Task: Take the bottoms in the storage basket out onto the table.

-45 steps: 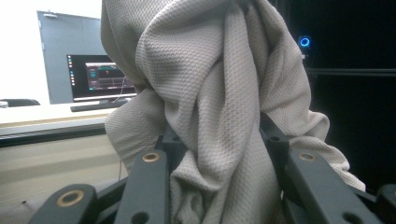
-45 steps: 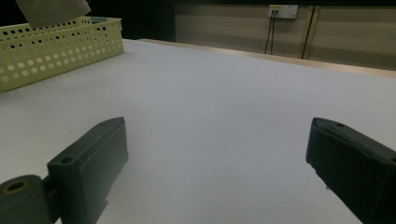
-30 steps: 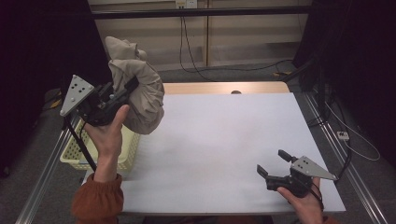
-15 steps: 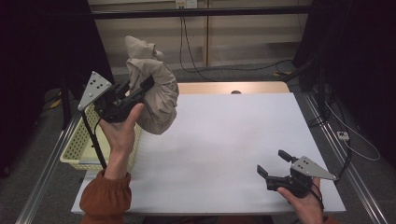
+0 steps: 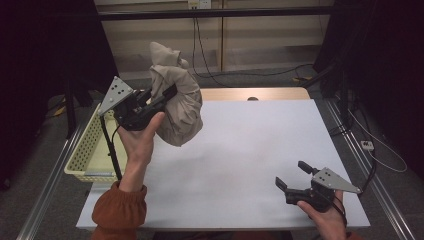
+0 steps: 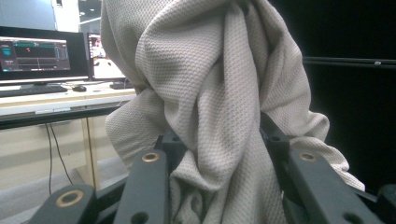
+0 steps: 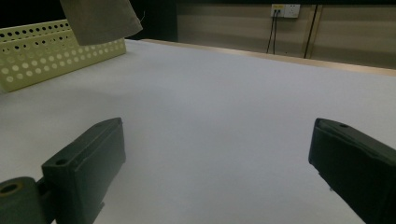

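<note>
A beige waffle-weave towel (image 5: 177,102) hangs bunched in the air over the table's left edge. My left gripper (image 5: 167,95) is shut on it, held up by a hand in a rust-orange sleeve. In the left gripper view the towel (image 6: 210,93) is squeezed between the two black jaws and falls over them. My right gripper (image 5: 294,175) rests low near the table's front right corner, its jaws wide apart with nothing between them. In the right gripper view a corner of the towel (image 7: 100,18) hangs at the top left.
A pale yellow perforated basket (image 5: 92,142) stands just off the table's left edge, also seen as the basket (image 7: 42,56) in the right gripper view. The white table top (image 5: 250,145) spreads between both hands. Cables run along the floor behind.
My left hand has carried the towel to the right, from above the basket to over the table's left edge. The right gripper has stayed where it was.
</note>
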{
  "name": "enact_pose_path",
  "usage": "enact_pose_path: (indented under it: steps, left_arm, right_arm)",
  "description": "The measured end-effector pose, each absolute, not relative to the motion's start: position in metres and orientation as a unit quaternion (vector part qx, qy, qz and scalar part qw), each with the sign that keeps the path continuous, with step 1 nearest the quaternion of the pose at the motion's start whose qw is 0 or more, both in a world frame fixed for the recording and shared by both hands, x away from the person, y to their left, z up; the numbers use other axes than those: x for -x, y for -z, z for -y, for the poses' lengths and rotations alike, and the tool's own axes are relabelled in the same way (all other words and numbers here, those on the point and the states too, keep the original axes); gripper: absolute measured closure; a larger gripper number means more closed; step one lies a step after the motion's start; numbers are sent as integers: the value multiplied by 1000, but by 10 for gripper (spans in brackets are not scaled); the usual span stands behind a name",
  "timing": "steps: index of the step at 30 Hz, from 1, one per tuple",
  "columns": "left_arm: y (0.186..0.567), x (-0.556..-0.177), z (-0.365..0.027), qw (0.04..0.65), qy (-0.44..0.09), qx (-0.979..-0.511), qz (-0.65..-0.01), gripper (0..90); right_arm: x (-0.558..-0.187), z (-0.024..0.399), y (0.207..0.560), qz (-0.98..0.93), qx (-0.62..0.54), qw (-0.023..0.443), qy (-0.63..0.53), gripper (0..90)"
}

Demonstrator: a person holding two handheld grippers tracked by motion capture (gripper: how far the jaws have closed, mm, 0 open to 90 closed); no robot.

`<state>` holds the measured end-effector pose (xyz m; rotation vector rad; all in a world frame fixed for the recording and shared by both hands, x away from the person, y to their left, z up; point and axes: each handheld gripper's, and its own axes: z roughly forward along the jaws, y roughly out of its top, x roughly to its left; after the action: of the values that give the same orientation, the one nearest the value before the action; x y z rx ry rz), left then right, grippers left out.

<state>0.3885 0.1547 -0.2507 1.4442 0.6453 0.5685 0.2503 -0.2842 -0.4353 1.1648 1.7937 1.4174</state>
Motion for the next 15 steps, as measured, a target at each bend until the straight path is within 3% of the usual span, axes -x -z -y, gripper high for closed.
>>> enact_pose_path:
  steps: [15]
  left_arm:
    - [264,-394,-131,649,-235,-664,-286,638]
  right_arm:
    - [-251,283,436,-672,-433,283,-531,38]
